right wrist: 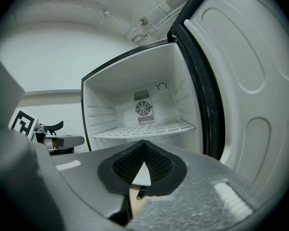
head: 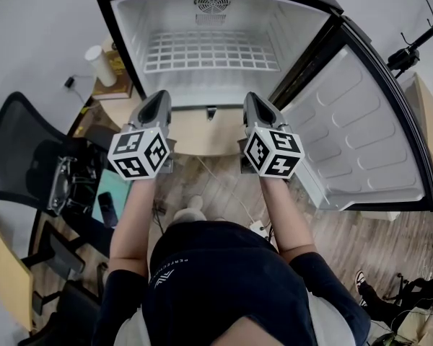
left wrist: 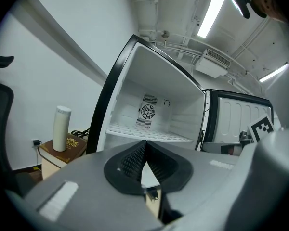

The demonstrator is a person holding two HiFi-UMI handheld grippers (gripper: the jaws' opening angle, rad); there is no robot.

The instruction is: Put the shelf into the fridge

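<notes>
Against pale walls [head: 43, 20], we see the white wire shelf [head: 211, 51] already lying level inside the open fridge [head: 130, 27], so with our left gripper [head: 157, 98] and right gripper [head: 255, 99] both closed on nothing just outside, we judge only backing away, and perhaps shutting the door [head: 361, 121], remains.

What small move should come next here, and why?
Probably swing the right gripper toward the open door to start pushing it closed. The shelf already lies level inside the fridge, and the right gripper and left gripper are both shut, empty and outside it.
</notes>
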